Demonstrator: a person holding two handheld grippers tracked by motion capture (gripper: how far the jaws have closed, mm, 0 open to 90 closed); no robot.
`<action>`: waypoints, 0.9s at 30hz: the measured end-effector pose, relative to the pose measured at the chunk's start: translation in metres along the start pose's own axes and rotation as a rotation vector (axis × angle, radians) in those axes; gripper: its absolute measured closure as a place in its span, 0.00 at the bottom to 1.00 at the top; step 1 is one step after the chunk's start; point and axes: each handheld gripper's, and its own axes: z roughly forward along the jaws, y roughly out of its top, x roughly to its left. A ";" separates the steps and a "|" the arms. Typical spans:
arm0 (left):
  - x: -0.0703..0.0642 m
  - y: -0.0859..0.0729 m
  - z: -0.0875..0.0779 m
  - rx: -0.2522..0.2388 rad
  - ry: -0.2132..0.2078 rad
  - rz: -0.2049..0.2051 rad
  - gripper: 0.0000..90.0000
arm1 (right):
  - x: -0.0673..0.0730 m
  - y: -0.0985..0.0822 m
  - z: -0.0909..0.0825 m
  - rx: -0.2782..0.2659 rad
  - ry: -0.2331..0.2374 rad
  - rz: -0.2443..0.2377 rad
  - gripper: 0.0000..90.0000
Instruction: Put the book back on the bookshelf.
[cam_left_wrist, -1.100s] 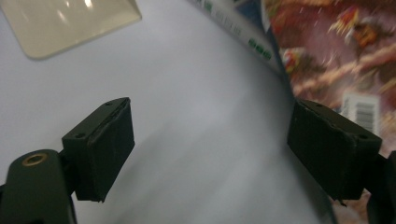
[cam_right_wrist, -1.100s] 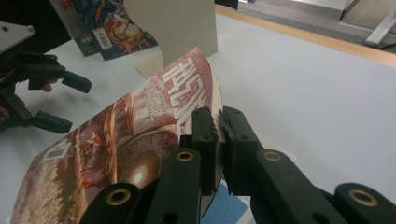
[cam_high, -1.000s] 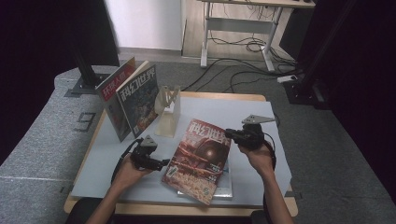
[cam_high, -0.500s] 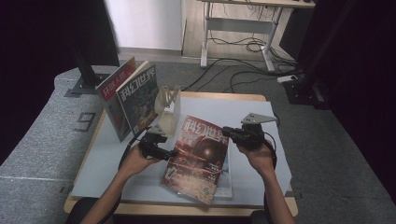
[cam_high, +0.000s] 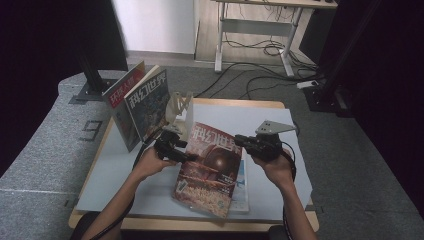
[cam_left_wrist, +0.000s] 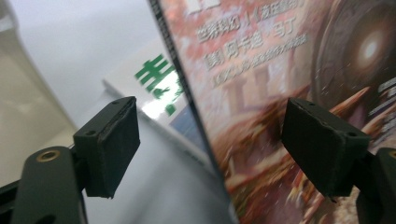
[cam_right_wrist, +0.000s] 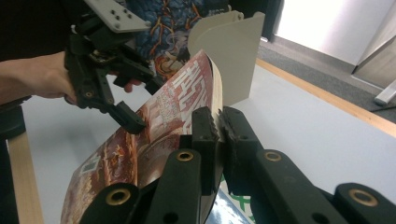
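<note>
Two bare forearms come in from the bottom of the high view and reach over the table (cam_high: 280, 120). Each hand holds a black gripper. The left hand (cam_high: 150, 162) sits on the left side of the red magazine (cam_high: 212, 167), and the right hand (cam_high: 272, 167) sits on its right side. Both wrists are lifted off the table top.

The right gripper (cam_high: 240, 141) points left, toward the magazine. In the right gripper view its two jaws are squeezed tight on the edge of the magazine (cam_right_wrist: 154, 135), with just the pages between them. A grey three-cornered plate sits on top of this gripper.

The left gripper (cam_high: 189, 158) points right, and its tips reach the magazine's left edge. In the left gripper view its jaws stand wide apart. The spine edge of the magazine (cam_left_wrist: 280, 93) runs between them, and neither pad presses on it. These jaws have just been closing a little.

The red magazine is tipped up off the table, with one side higher than the other. Under it lies a white booklet (cam_left_wrist: 163, 79) with green letters, flat on the table. Behind it stands a pale bookend (cam_high: 181, 107), and past that two more books (cam_high: 137, 105) lean upright.
</note>
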 end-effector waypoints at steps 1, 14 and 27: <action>0.000 0.001 0.001 0.003 -0.018 0.004 0.23 | 0.001 0.001 0.000 0.000 0.001 -0.004 0.93; -0.008 0.007 -0.003 0.054 -0.075 0.041 0.45 | 0.004 0.004 0.001 -0.007 0.017 -0.025 0.93; -0.015 0.027 -0.039 -0.073 -0.121 0.092 0.63 | 0.006 0.015 -0.006 -0.034 0.038 -0.043 0.93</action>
